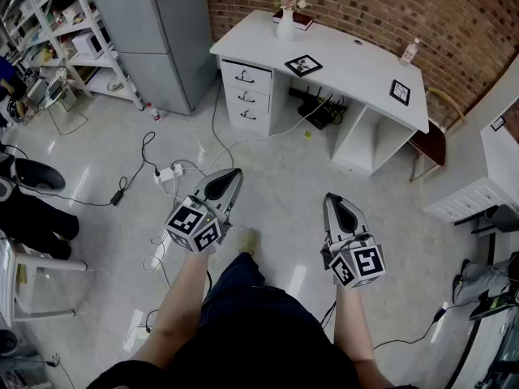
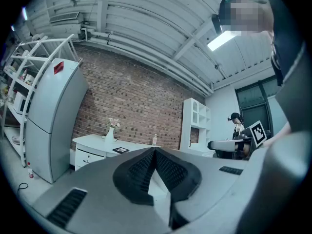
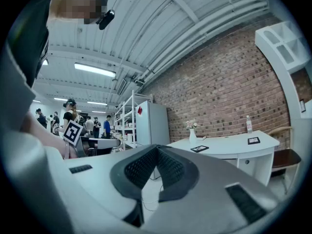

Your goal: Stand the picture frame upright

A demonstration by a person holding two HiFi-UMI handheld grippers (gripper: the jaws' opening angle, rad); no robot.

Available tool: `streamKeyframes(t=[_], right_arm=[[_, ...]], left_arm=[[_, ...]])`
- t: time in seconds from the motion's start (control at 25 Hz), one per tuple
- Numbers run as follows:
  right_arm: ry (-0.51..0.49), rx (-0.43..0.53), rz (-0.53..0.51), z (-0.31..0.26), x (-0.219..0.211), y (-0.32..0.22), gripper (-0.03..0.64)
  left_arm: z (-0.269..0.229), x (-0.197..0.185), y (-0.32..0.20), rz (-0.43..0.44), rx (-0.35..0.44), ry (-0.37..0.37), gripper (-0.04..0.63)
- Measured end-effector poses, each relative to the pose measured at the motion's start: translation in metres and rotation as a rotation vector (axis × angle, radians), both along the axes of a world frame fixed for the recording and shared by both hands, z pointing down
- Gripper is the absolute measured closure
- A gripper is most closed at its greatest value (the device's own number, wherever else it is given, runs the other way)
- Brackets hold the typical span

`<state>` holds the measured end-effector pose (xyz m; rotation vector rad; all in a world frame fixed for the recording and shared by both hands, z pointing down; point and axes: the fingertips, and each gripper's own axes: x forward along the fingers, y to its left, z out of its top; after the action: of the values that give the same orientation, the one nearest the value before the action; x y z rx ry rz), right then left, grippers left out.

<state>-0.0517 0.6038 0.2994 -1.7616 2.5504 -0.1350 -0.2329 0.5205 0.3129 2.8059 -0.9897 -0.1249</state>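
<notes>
Two black picture frames lie flat on the white desk (image 1: 349,79): one near its middle (image 1: 303,65) and one toward its right end (image 1: 400,92). In the left gripper view the middle frame (image 2: 120,150) shows far off; in the right gripper view both frames (image 3: 199,149) (image 3: 253,141) show on the desk. My left gripper (image 1: 230,173) and right gripper (image 1: 331,200) are held over the floor, well short of the desk. Both are shut with nothing between the jaws.
A white vase with flowers (image 1: 285,21) and a book stand at the desk's back left, a bottle (image 1: 409,52) at the back right. A grey fridge (image 1: 162,31), shelves (image 1: 57,31), a chair (image 1: 434,140) and floor cables (image 1: 174,171) surround the approach. People stand in the background.
</notes>
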Motion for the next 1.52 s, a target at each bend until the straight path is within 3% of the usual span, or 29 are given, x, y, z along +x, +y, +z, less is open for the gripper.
streamKeyframes(t=[0.76, 1.28, 1.52], right_arm=[[-0.004, -0.077, 0.096, 0.025, 0.028, -0.158, 0.613], [-0.025, -0.036, 0.181, 0.034, 0.037, -0.25, 0.612], [-0.103, -0.024, 0.198, 0.03, 0.041, -0.269, 0.612]], left_arm=[[0.014, 0.034, -0.172, 0.08, -0.059, 0.006, 0.589], [0.015, 0.06, -0.28, 0.175, -0.024, 0.008, 0.589], [0.014, 0.065, -0.304, 0.193, -0.021, 0.02, 0.589]])
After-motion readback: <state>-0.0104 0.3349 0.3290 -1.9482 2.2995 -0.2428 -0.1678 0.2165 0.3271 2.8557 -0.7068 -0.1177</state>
